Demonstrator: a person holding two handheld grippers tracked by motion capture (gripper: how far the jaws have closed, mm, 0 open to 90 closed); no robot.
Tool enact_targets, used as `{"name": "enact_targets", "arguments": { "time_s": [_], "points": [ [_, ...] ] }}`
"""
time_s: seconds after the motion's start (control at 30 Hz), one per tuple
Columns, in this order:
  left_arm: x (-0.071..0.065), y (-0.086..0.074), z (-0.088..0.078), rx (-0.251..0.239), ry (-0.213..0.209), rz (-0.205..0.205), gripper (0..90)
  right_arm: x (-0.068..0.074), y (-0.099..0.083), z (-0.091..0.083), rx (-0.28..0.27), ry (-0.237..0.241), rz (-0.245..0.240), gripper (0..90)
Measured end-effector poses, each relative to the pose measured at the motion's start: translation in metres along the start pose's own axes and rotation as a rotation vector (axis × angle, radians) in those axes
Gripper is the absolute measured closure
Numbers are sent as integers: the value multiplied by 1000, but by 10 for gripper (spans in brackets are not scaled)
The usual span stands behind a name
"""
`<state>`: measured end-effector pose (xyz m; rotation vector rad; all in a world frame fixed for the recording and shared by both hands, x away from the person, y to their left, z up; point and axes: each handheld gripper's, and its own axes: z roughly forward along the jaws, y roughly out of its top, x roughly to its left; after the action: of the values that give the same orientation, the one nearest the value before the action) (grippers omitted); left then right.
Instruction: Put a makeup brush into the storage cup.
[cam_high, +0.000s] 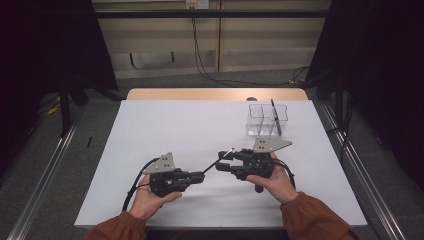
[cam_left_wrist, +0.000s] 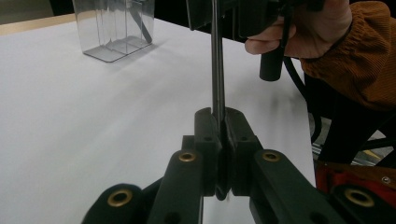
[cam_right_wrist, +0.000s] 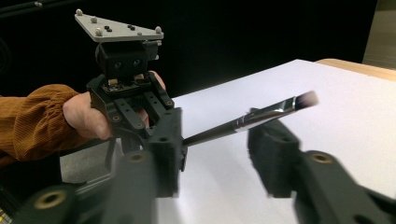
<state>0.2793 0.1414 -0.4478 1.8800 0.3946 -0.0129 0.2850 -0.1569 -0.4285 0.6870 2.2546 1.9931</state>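
Note:
A thin black brush (cam_high: 210, 167) with a silver ferrule and dark bristles hangs above the white table (cam_high: 165, 125), slanting up to the right. My left gripper (cam_high: 201, 175) is shut on the end of its handle. In the left gripper view the handle (cam_left_wrist: 217, 70) rises straight out of the closed pads of that gripper (cam_left_wrist: 222, 119). My right gripper (cam_high: 221, 161) faces it from the right. In the right gripper view the brush (cam_right_wrist: 247, 120) crosses the gap of that gripper (cam_right_wrist: 217, 133). Its jaws stand apart on either side, and the pads do not press on the brush.
A clear plastic container (cam_high: 267, 120) with compartments stands at the back right of the table, with another dark brush (cam_high: 275, 117) leaning in it. It also appears far off in the left gripper view (cam_left_wrist: 114, 28). Metal rails run along both sides of the table.

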Motion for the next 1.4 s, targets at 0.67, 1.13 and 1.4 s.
{"name": "enact_targets", "arguments": {
  "time_s": [0.67,1.13,1.4],
  "points": [
    [-2,-5,9,51,-12,9,845,-5,-3,0,-24,74,77,786],
    [-1,-3,7,24,44,1,709,-2,-1,0,-42,123,73,853],
    [-1,-1,3,13,76,-7,562,-4,1,-4,-52,103,67,854]
  ]
}}
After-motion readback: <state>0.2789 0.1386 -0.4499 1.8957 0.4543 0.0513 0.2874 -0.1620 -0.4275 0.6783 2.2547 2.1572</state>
